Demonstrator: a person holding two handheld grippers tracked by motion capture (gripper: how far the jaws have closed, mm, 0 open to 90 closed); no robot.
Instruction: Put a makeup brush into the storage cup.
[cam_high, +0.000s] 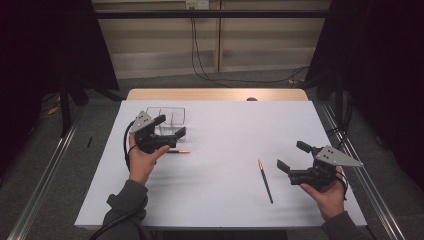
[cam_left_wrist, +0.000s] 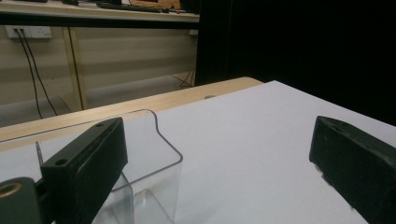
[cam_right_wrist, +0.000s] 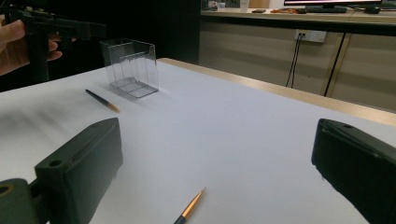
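Currently two pencils on the white table: left pencil lies flat just below the left gripper, near the clear box, outside the jaws. Right pencil lies just left of the right gripper, also outside its jaws, tip showing low between them. Both grippers spread wide, holding nothing, hovering above the table.

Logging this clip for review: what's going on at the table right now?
A person holds a gripper in each hand over a white table. The left gripper is open, empty, beside a clear plastic box, with one pencil lying just below it. The right gripper is also open and empty, beside a second pencil. Neither pencil is picked up yet.
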